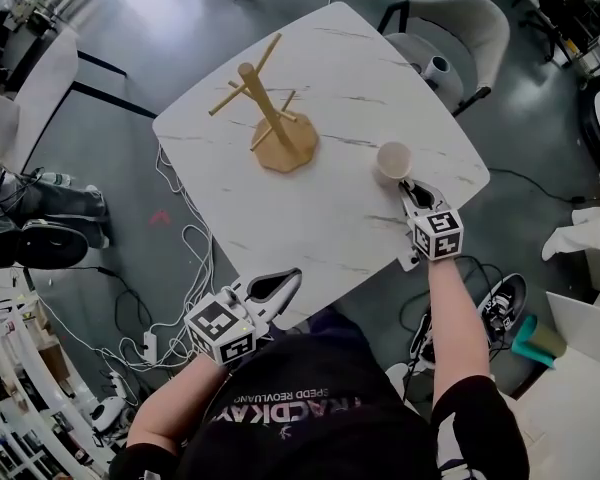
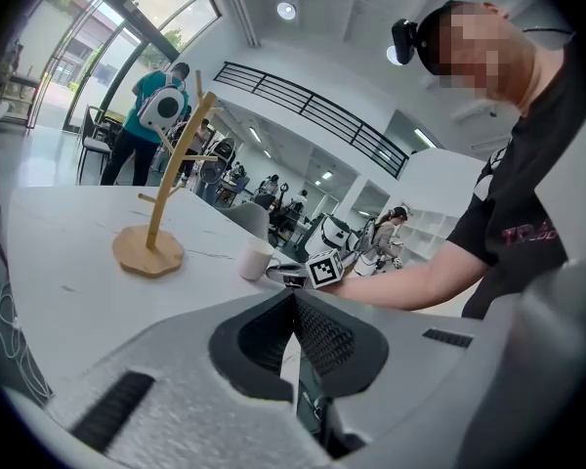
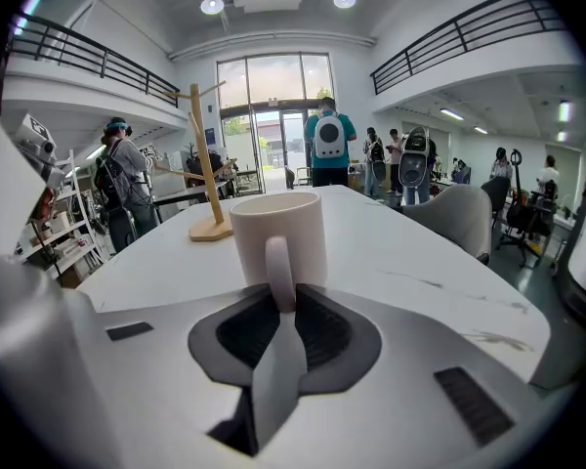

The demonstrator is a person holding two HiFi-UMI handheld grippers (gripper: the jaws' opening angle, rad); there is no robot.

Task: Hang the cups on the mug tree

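A cream cup [image 1: 392, 159] stands upright on the white marble table [image 1: 310, 218] near its right edge. My right gripper [image 1: 408, 188] is shut on the cup's handle [image 3: 279, 270], the cup body [image 3: 278, 231] just beyond the jaws. The wooden mug tree [image 1: 272, 120] stands on its round base at the table's middle, its pegs bare; it also shows in the left gripper view, mug tree [image 2: 163, 201], and far left in the right gripper view, mug tree [image 3: 205, 164]. My left gripper [image 1: 282, 284] hangs at the table's near edge, shut and holding nothing.
A grey chair [image 1: 450, 38] with a dark object on its seat stands beyond the table's far right corner. Cables [image 1: 180, 298] lie on the floor left of the table. People stand in the background hall.
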